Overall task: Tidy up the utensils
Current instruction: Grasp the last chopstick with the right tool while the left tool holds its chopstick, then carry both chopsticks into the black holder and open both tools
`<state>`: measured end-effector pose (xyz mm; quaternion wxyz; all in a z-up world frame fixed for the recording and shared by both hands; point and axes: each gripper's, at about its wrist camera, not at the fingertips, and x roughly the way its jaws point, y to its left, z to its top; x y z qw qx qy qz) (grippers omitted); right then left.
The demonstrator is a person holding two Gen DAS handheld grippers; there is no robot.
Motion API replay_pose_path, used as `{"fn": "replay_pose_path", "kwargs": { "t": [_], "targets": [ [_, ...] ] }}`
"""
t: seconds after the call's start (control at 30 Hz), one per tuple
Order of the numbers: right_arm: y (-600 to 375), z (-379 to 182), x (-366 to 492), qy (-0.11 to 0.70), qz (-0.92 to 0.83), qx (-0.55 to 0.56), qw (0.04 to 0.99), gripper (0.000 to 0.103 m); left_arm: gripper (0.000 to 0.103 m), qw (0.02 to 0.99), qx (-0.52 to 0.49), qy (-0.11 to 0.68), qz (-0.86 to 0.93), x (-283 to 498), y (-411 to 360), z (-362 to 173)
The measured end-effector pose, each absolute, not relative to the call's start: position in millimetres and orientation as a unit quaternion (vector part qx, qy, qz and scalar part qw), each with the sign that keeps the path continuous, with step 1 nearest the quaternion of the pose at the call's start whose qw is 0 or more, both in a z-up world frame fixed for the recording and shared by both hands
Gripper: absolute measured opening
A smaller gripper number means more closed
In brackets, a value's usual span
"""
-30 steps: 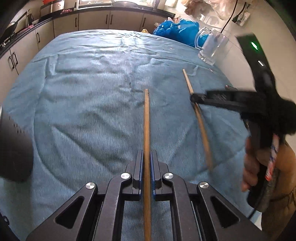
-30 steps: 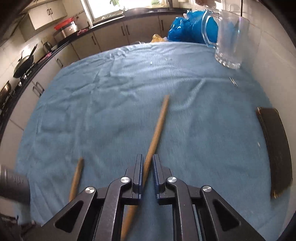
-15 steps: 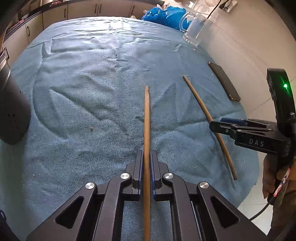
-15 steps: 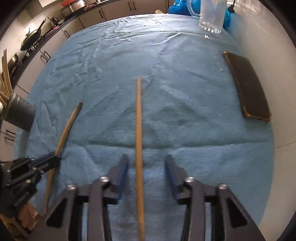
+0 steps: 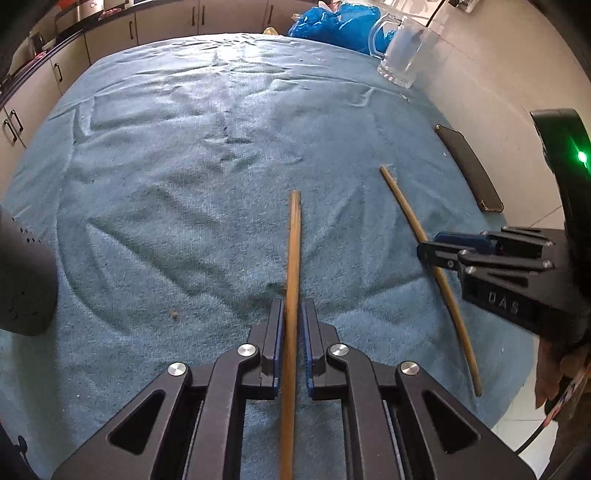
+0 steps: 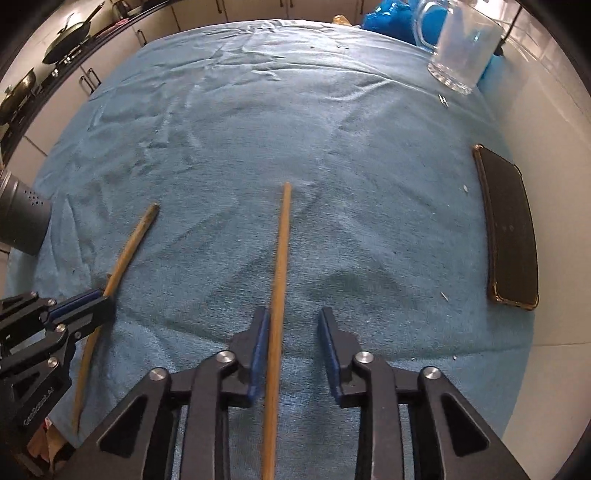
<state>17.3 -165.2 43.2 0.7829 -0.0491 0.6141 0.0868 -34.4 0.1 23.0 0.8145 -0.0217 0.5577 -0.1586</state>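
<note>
Chopsticks are the job here, two plain wooden sticks, and we place everything by the glass mug at the far right corner of the counter. A blue towel covers the counter. A blue plastic bag sits just behind the mug. A dark phone lies nearer to us than the mug, along the same wall side. A dark perforated holder stands well across the towel from the mug, at the left edge. Nothing lies between the sticks and the mug but bare, wrinkled towel.

Both sticks lie well short of the mug, their far tips pointing roughly its way. The left chopstick is straight, tan and round-ended. It runs between the jaws of the left gripper, which have just been opening and now stand slightly loosened around it, with a sliver of gap on the right pad. The right chopstick is thinner and paler. It lies between the jaws of the right gripper, which have just been closing yet stand spread, the stick close by the left pad and clear of the right one.

Only the left view shows the hand holding the right gripper. Only the right view shows pans on the far worktop.
</note>
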Motion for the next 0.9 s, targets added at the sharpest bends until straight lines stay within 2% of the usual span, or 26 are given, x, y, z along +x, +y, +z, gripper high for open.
{"fn": "replay_pose_path", "kwargs": {
  "t": [0.03,0.13,0.17,0.33,0.53,0.9],
  "targets": [
    [-163.0,43.5,15.2,0.61,0.089,-0.052,0.786,0.023,0.013,0.816,-0.02,0.555,-0.16,-35.4,-0.7,23.1],
    [-159.2,44.7,7.4,0.595,0.095,-0.055,0.796,0.009,0.014,0.821,-0.006,0.546,-0.169,-38.8,-6.3,23.5],
    [-158.3,45.0,5.4,0.593,0.094,-0.055,0.798,0.008,0.006,0.819,-0.008,0.546,-0.175,-39.3,-7.7,23.4],
    [-162.4,50.4,-11.7,0.572,0.107,-0.007,0.814,0.008,0.006,0.824,-0.029,0.53,-0.199,-53.5,-4.0,30.8],
    [-173.0,78.5,-37.6,0.509,0.124,0.032,0.851,0.008,0.006,0.836,-0.053,0.496,-0.23,-79.3,4.3,53.7],
    [-166.9,123.8,-87.4,0.413,0.139,0.054,0.899,0.008,0.006,0.883,-0.047,0.394,-0.252,-142.5,19.9,104.2]
  ]
}}
